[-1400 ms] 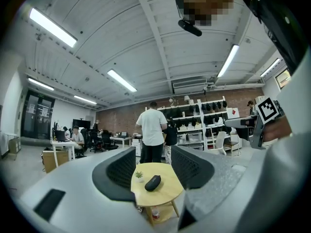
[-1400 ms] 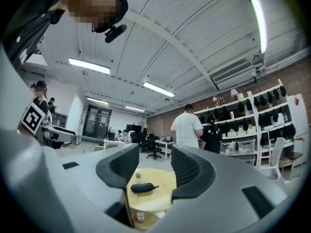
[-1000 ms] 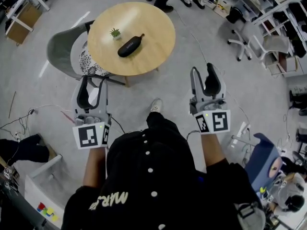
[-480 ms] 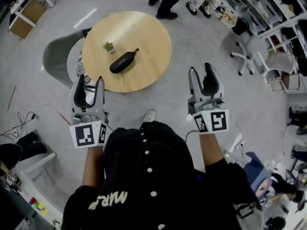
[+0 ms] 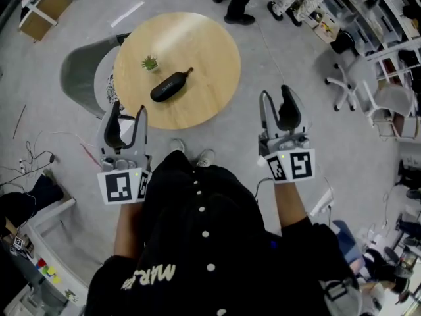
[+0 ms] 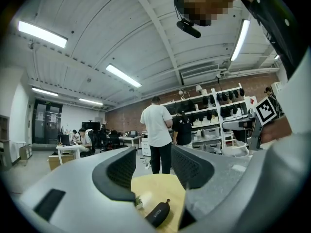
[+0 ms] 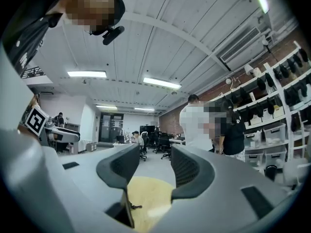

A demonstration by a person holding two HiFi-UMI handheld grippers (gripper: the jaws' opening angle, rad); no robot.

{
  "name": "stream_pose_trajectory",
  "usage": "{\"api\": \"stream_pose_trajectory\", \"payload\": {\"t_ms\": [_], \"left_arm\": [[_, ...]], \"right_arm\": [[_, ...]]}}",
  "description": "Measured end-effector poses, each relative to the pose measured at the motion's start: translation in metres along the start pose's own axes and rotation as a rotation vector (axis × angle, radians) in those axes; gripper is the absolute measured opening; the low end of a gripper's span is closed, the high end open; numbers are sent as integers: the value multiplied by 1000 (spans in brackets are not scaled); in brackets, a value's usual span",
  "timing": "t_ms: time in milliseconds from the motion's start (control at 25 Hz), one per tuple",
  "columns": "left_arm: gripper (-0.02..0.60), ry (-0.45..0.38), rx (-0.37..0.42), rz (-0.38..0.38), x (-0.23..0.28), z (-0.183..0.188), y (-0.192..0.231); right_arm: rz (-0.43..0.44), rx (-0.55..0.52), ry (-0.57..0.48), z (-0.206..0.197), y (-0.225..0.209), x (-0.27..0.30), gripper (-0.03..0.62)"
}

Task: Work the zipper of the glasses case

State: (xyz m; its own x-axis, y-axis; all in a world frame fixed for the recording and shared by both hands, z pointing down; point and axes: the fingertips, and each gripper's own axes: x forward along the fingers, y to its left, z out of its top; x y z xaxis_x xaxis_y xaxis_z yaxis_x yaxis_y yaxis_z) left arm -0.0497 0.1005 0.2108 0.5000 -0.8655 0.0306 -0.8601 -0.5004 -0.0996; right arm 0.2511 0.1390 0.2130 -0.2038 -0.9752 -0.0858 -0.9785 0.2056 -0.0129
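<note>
Your round wooden table sits upper centre-left in the head view, standing on grey floor. Two things lie on it, both left of the top's middle. The black case lies diagonally, narrow end toward the upper right. The small potted plant stands upright just up-left of the case, not touching it. Your left gripper view shows the same pair at bottom centre, plant left of case.
</note>
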Motion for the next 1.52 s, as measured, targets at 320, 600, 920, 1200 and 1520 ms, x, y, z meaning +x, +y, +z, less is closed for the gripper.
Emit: {"api": "stream_pose_trajectory", "payload": {"t_ms": [320,600,920,1200,1520], "left_arm": [[215,0,-13,-17,29,-10,18],[215,-34,-6,-30,70,-2,49],[215,-39,-18,-74,116,-11,95],[215,-22,41,-191,147,-24,120],[215,49,71,-288,173,-64,118]], "right_arm": [[17,-23,1,-1,0,35,189],[3,-48,-8,8,-6,85,189],[1,-50,16,-5,2,156,189],[-18,-40,67,-25,11,202,189],[11,-22,200,-74,15,221,189]]}}
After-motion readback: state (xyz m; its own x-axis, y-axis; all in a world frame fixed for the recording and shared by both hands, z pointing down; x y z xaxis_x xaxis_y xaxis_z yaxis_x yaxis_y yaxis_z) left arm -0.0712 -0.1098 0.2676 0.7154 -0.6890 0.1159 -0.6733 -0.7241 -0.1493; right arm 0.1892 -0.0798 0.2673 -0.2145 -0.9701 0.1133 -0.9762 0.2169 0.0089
